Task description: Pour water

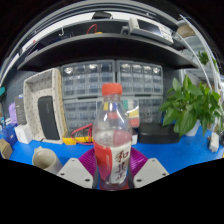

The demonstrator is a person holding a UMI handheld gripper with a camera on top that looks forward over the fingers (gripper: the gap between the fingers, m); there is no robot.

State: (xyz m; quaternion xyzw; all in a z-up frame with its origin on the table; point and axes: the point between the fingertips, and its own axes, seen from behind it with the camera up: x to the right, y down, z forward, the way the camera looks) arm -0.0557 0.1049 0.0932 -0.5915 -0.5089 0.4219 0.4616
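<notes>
One view only, from the camera on the hand-held gripper (112, 172), looking forward along its two fingers. A clear plastic bottle (112, 135) with a red cap (111, 90) and a red label stands upright between the fingers, its long axis vertical and its base down among the purple pads (88, 160). Both fingers appear to press on its lower body, so I judge the hand-held gripper clamped on the bottle, though the contact itself is partly hidden by the bottle.

Beyond the fingers stretches a blue counter (160, 155). A pale cup (46, 156) sits near the counter's left edge, just off the left finger; it is the likeliest vessel for the water, so the pour would call for a swing and a tilt of the bottle to that side. The cap seems still on, which would block any pour. A wire rack (44, 104) leans behind the cup, a potted plant (192, 104) stands toward the counter's right edge, and small drawer cabinets (120, 78) line the back.
</notes>
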